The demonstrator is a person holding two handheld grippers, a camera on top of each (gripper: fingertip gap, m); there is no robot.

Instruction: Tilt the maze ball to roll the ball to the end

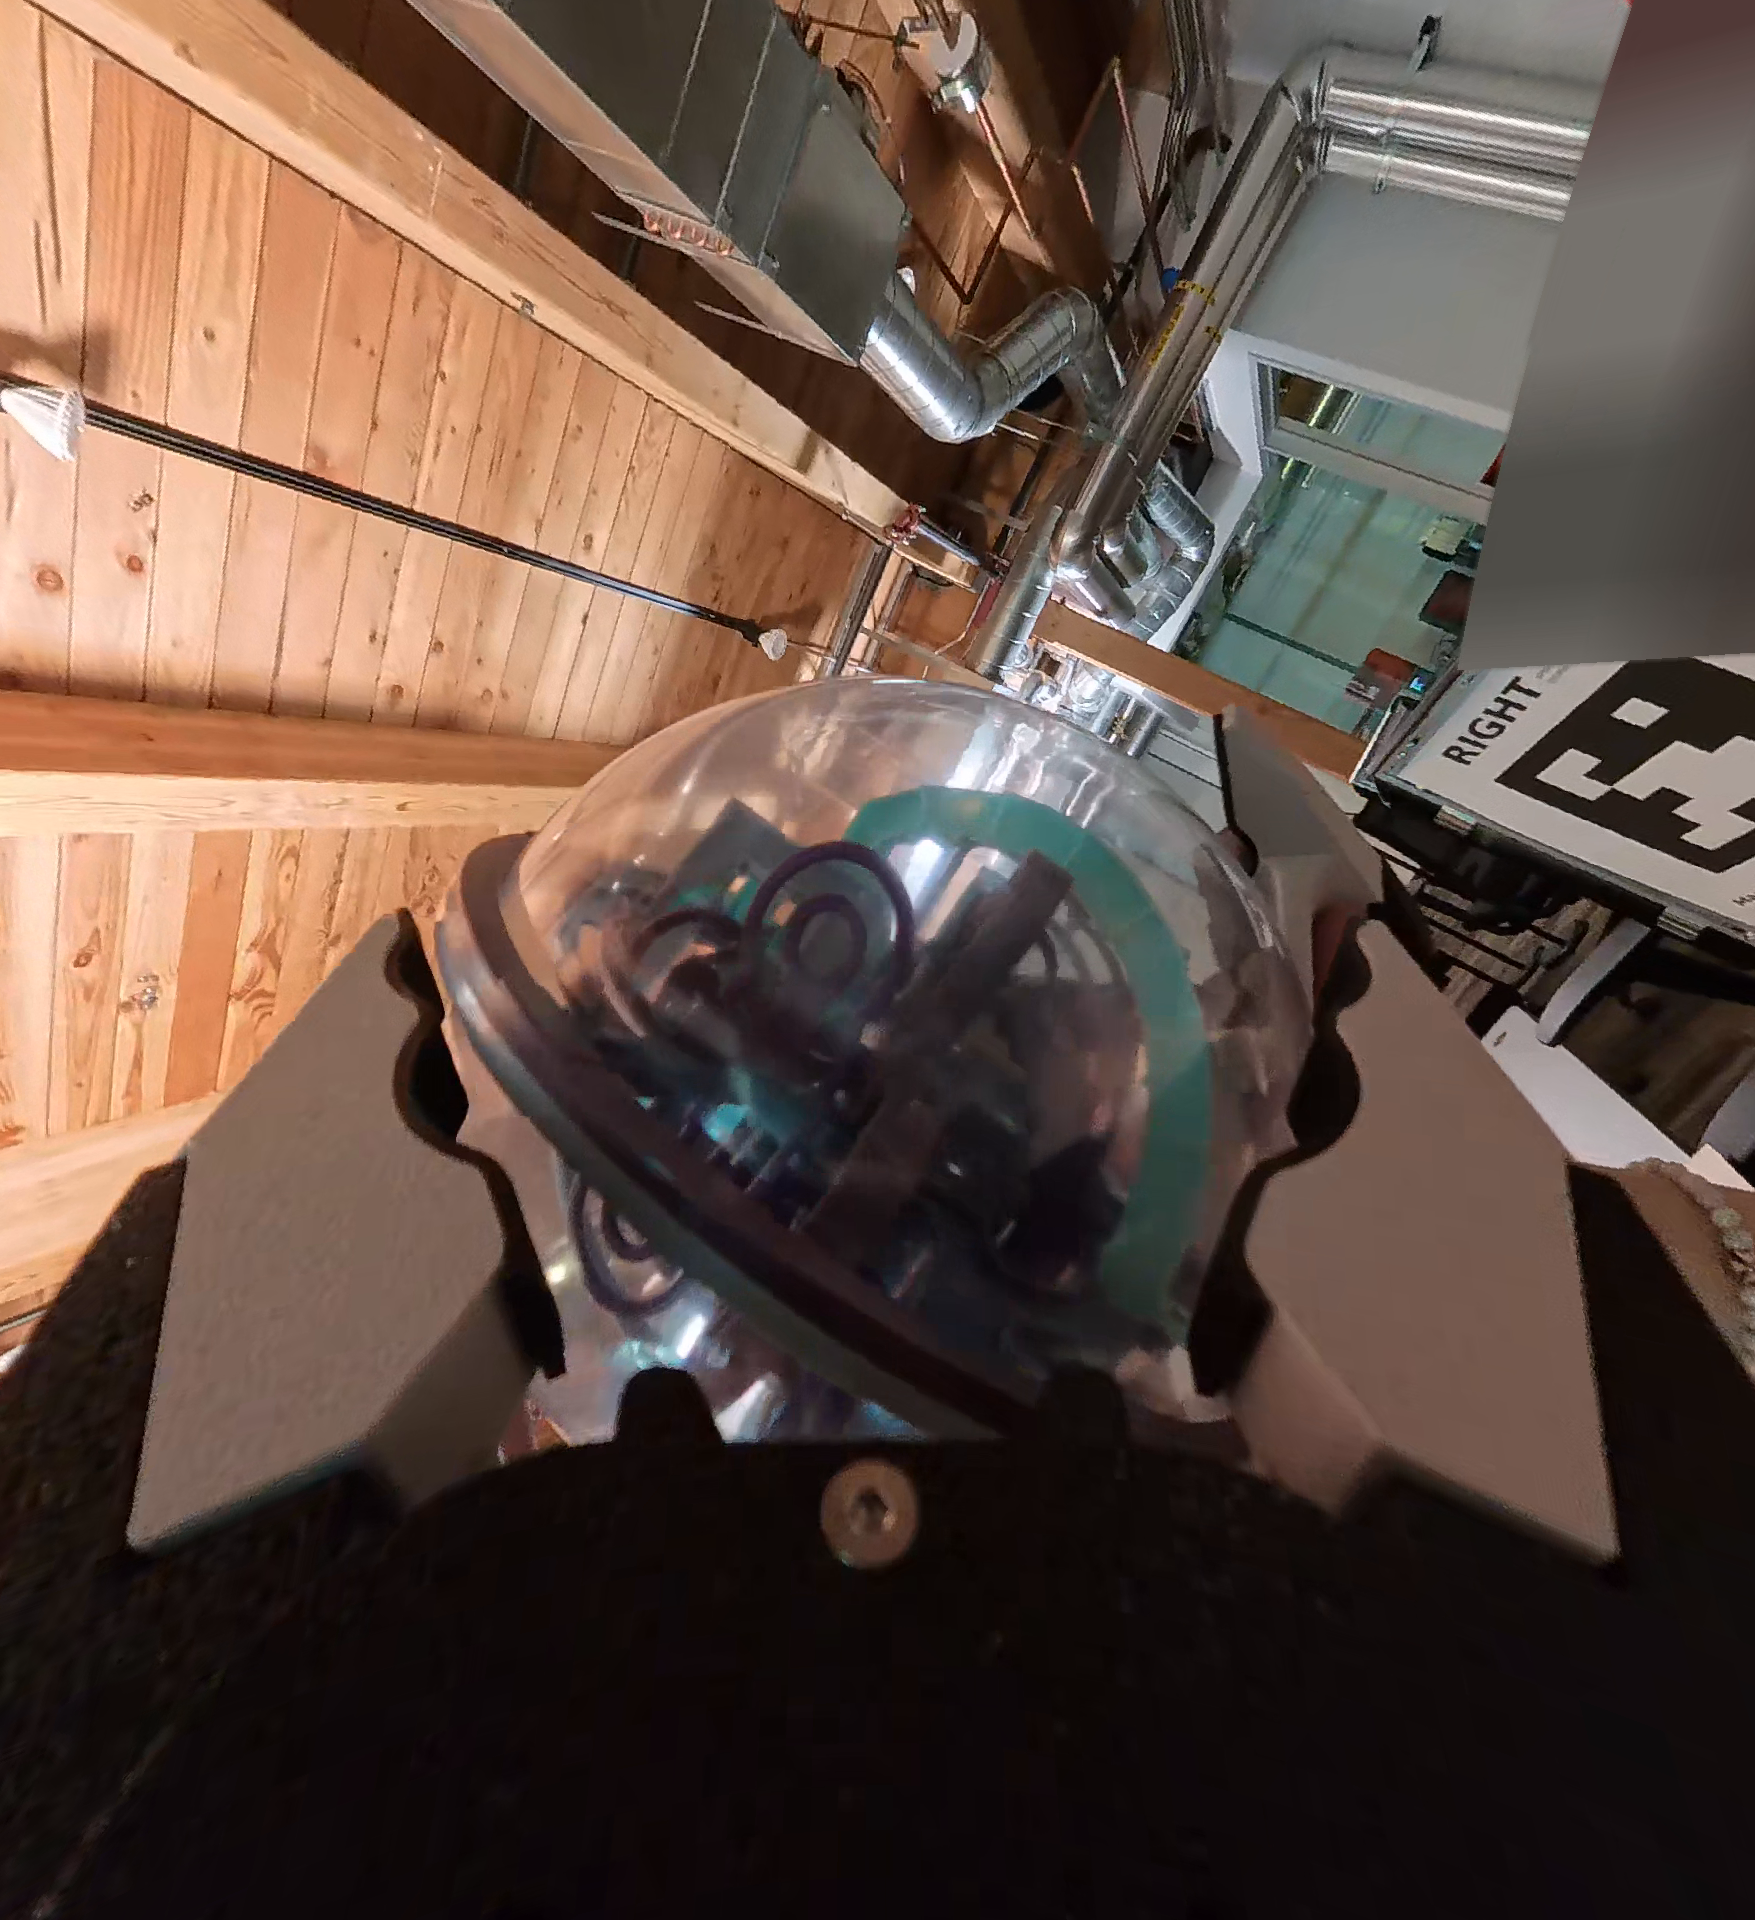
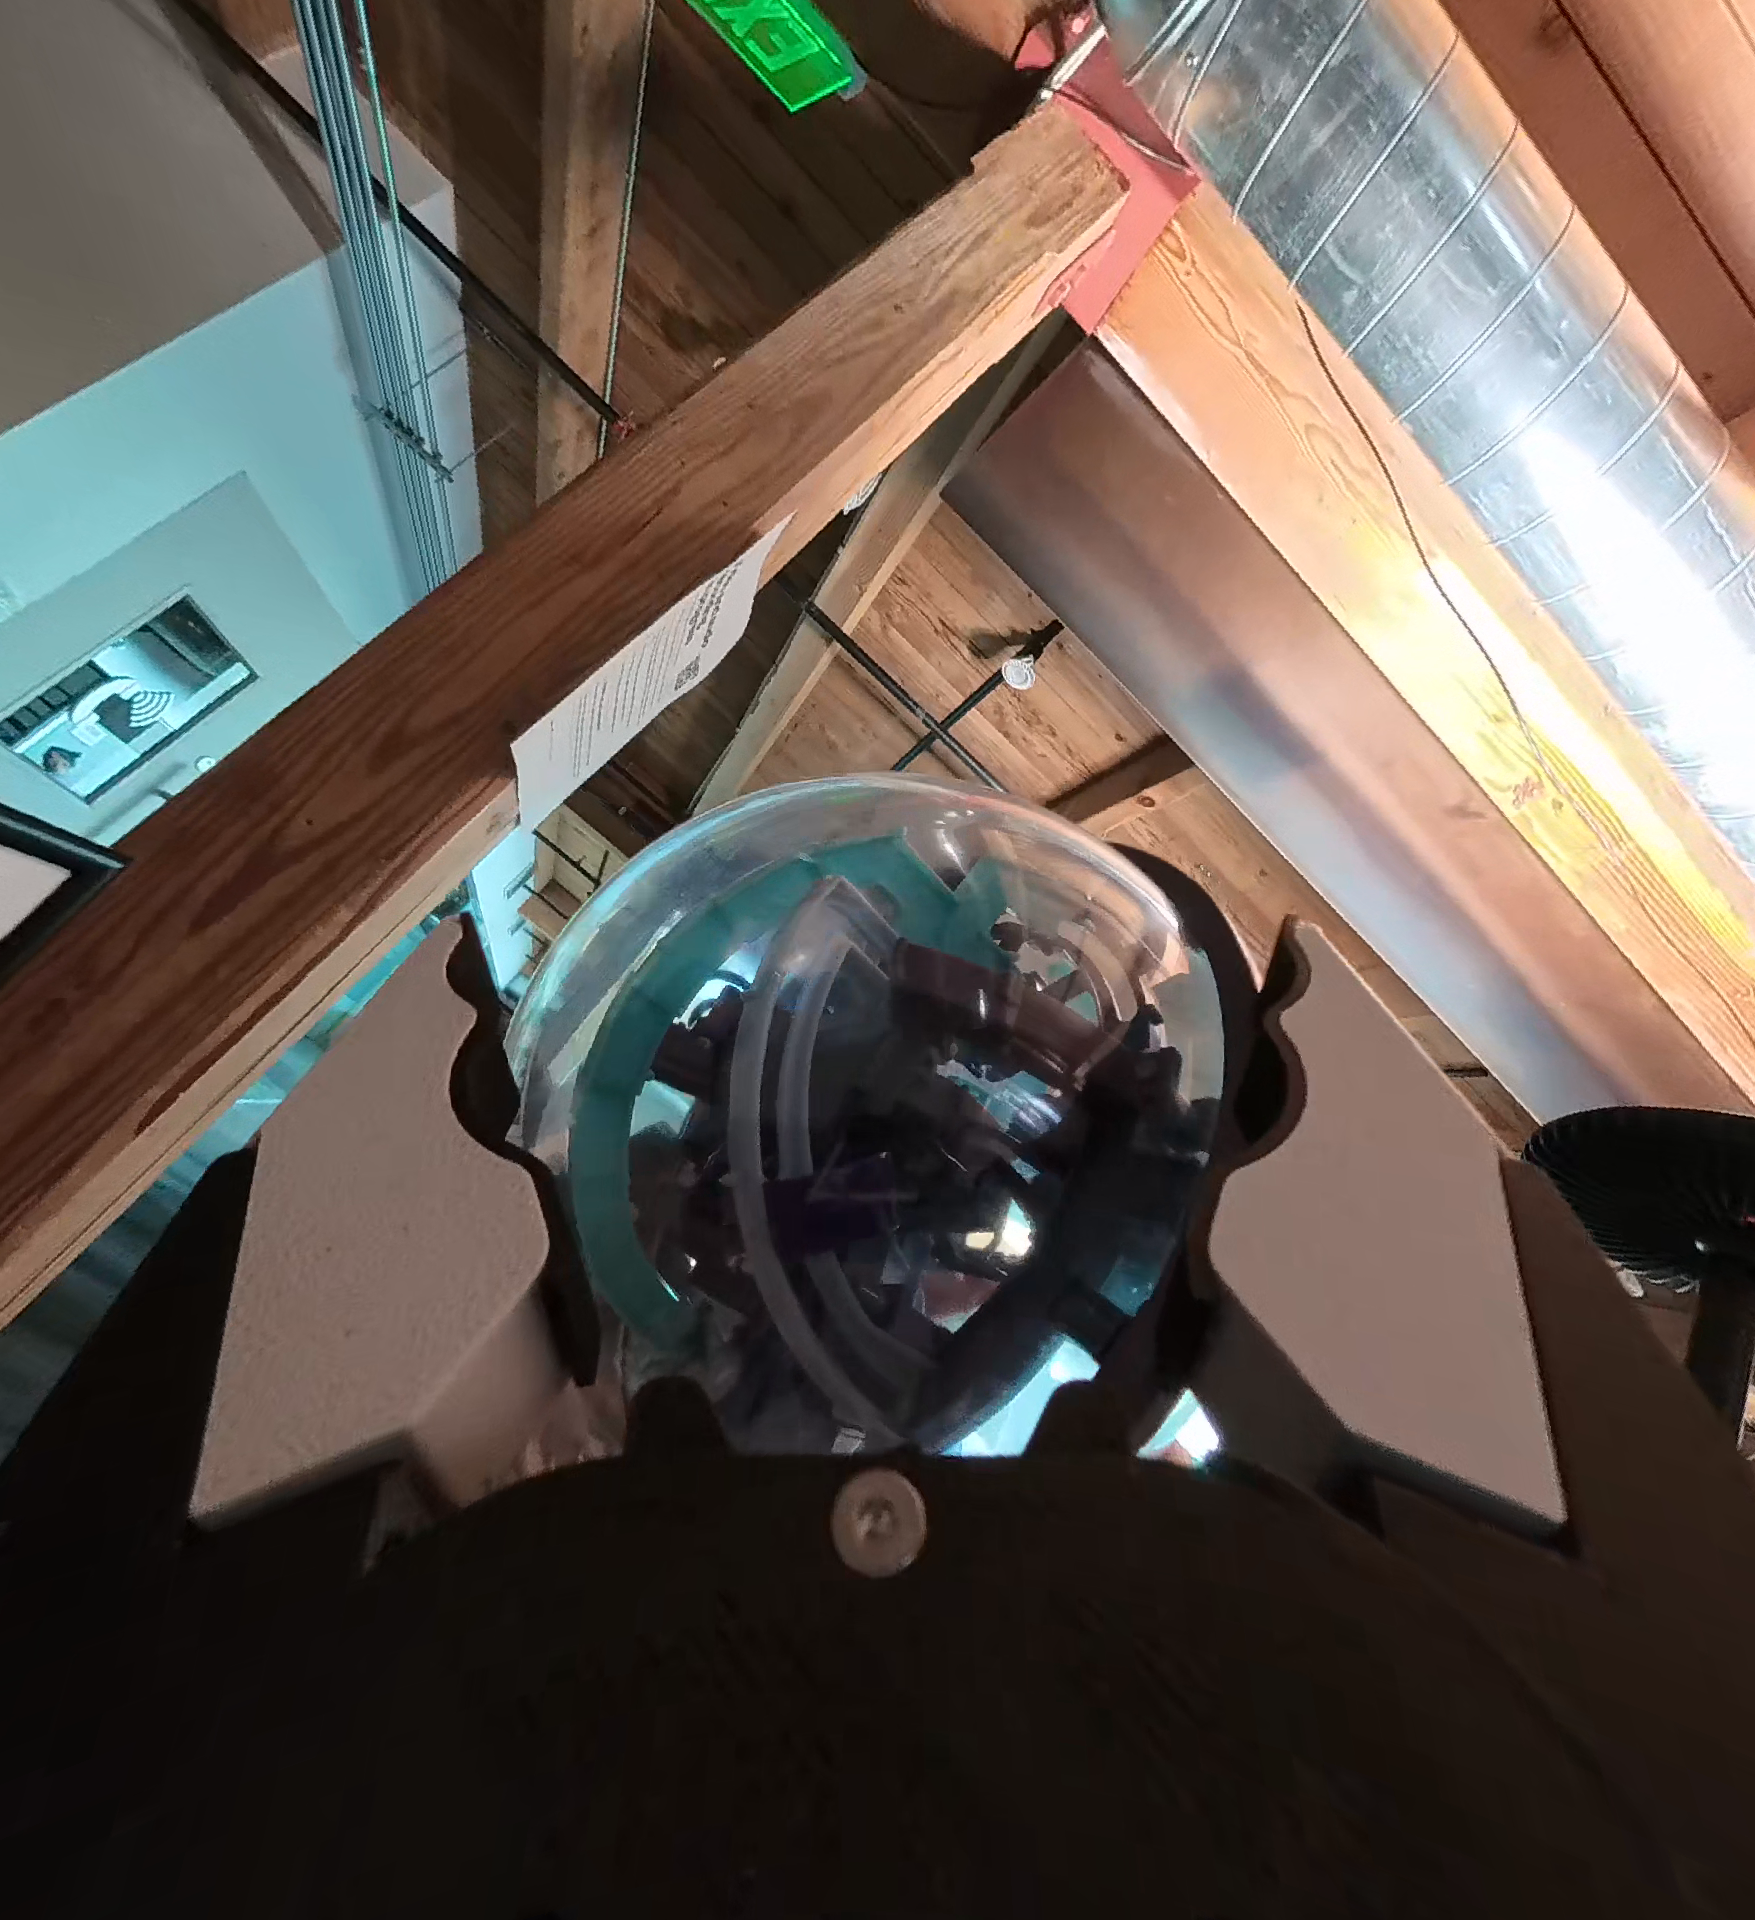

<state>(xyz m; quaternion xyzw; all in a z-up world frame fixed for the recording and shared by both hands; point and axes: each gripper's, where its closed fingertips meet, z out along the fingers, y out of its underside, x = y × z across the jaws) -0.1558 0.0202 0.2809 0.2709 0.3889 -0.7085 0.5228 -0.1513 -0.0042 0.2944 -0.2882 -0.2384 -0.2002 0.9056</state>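
Note:
The maze ball (image 1: pixel 883 1039) is a clear plastic sphere with teal, purple and dark tracks inside and a dark band around its middle. It is held up in the air, with the ceiling behind it. My left gripper (image 1: pixel 883 987) is shut on it, one grey finger (image 1: pixel 333 1195) on each side. My right gripper (image 2: pixel 878 966) is shut on the same maze ball (image 2: pixel 873 1122) from another side. One right gripper finger (image 1: pixel 1268 790) shows behind the sphere in the left wrist view. I cannot make out the small ball inside.
Wooden ceiling planks (image 1: pixel 229 520), beams (image 2: pixel 437 748) and metal ducts (image 2: pixel 1475 364) fill the background. The right gripper's black-and-white marker card (image 1: pixel 1631 790) is at the upper right. A wrist with a bracelet (image 1: pixel 1735 1299) is at the right edge. A black fan (image 2: pixel 1683 1195) stands at the right.

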